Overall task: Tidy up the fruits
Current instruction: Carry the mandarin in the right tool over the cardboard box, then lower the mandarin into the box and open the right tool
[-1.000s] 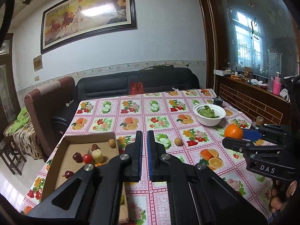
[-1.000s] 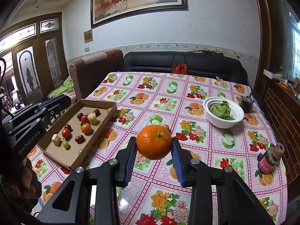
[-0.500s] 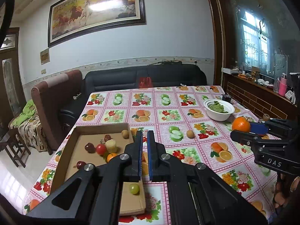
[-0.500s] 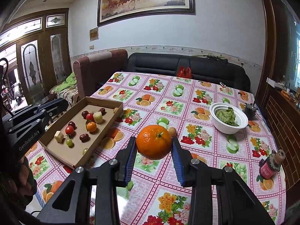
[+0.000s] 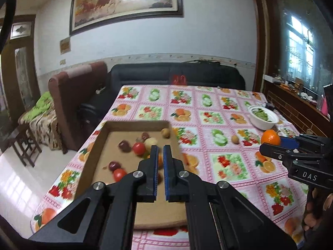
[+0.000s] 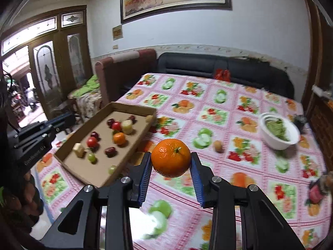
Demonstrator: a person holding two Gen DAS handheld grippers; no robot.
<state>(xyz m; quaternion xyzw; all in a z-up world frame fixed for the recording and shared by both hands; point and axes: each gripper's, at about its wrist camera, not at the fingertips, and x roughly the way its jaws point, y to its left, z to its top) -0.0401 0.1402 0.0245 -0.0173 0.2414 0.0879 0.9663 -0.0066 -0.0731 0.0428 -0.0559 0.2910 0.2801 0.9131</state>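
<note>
While right hand-held gripper clamps round orange fruit above counter, left hand-held gripper hangs closed, empty, over shallow cardboard tray.

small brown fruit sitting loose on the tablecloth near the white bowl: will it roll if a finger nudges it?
Probably. The small brown fruit looks rounded and lies free on the flat tablecloth, with nothing visibly against it. It is small beside the orange, so likely light and easily knocked away. Its firmness can't be judged.

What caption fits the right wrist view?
Right gripper holds an orange above the tablecloth, cardboard tray of fruit to its left.
</note>
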